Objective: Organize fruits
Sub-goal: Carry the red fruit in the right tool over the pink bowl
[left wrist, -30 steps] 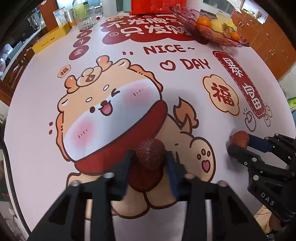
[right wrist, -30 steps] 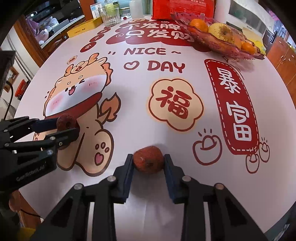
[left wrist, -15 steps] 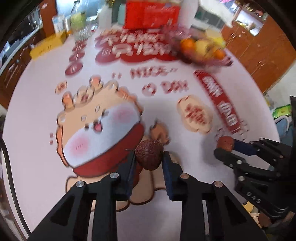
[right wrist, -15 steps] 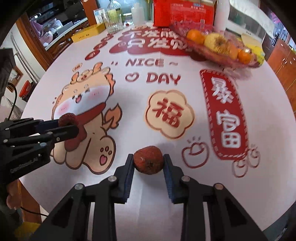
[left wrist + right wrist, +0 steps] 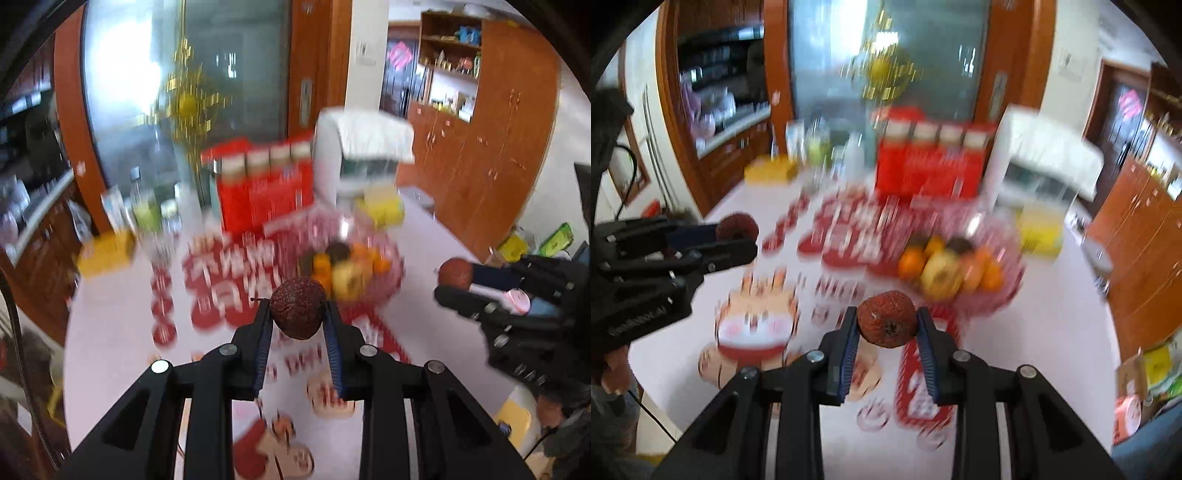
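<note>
My left gripper point(image 5: 298, 314) is shut on a dark red lychee point(image 5: 297, 308) and holds it above the table. My right gripper point(image 5: 887, 325) is shut on a brighter red lychee point(image 5: 887, 323), also lifted. Each gripper shows in the other's view: the right one point(image 5: 452, 282) with its lychee point(image 5: 455, 272) at the right, the left one point(image 5: 738, 236) with its lychee point(image 5: 737, 227) at the left. A pink glass fruit bowl point(image 5: 393, 275) with oranges and a pear stands ahead in the left wrist view, and it also shows in the right wrist view point(image 5: 1008, 291). Both views are motion-blurred.
The table point(image 5: 110, 332) has a white cloth with red print and a cartoon dragon point(image 5: 757, 325). At its far end stand a red box point(image 5: 264, 188), a white appliance point(image 5: 364, 155), a yellow box point(image 5: 107, 251) and bottles point(image 5: 147, 210). Wooden cabinets point(image 5: 491, 166) are at the right.
Both grippers have risen and tilted up with their lychees; the views now look across the table toward the fruit bowl and the room instead of down at the cloth.
</note>
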The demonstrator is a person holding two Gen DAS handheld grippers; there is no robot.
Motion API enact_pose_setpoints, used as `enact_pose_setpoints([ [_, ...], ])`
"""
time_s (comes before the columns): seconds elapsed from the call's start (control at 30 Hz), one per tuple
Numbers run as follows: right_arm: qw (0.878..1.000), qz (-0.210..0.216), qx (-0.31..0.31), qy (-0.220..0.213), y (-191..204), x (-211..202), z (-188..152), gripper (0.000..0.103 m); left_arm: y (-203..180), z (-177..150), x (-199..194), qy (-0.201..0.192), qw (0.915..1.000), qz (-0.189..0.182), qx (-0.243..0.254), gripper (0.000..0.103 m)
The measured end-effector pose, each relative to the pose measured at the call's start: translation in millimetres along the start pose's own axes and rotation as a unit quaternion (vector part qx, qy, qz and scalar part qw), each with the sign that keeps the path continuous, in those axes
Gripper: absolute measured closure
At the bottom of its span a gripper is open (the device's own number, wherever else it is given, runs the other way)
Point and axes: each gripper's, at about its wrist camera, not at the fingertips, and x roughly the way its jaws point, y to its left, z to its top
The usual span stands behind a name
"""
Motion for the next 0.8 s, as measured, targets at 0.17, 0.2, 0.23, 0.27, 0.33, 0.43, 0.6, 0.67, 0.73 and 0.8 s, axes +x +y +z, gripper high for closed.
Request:
enact_pose_setpoints([
  [0.17, 0.998, -0.002, -0.005, -0.056, -39, -30, 55, 0.072, -16, 60, -9, -0.049, 0.9986, 0.019, 0.0, 0.077],
  [0.2, 0.998, -0.003, -0.009, -0.067, -47, -33, 65, 0.072, -20, 69, -6, -0.051, 0.9985, 0.021, -0.001, 0.077],
  [0.23, 0.997, -0.006, -0.012, -0.076, -56, -33, 74, 0.072, -24, 78, -2, -0.054, 0.9983, 0.025, -0.003, 0.077],
  [0.27, 0.997, -0.007, -0.014, -0.08, -60, -32, 79, 0.072, -28, 87, 5, -0.055, 0.9981, 0.029, -0.004, 0.077],
  [0.33, 0.996, -0.007, -0.017, -0.087, -72, -24, 90, 0.072, -36, 99, 19, -0.052, 0.998, 0.035, -0.006, 0.077],
  [0.43, 0.996, -0.002, -0.019, -0.082, -88, 3, 101, 0.072, -48, 110, 48, -0.037, 0.9985, 0.04, -0.012, 0.077],
  [0.6, 0.999, 0.01, -0.003, -0.042, -112, 64, 98, 0.072, -58, 107, 104, 0.002, 0.9983, 0.055, -0.021, 0.077],
  [0.67, 1.0, 0.02, 0.004, -0.021, -121, 90, 94, 0.072, -59, 102, 127, 0.022, 0.9975, 0.061, -0.026, 0.077],
  [0.73, 1.0, 0.023, 0.009, -0.006, -125, 107, 88, 0.072, -59, 98, 151, 0.044, 0.9963, 0.066, -0.033, 0.077],
  [0.8, 0.999, 0.027, 0.013, 0.012, -132, 130, 81, 0.072, -58, 94, 171, 0.062, 0.9949, 0.069, -0.039, 0.077],
])
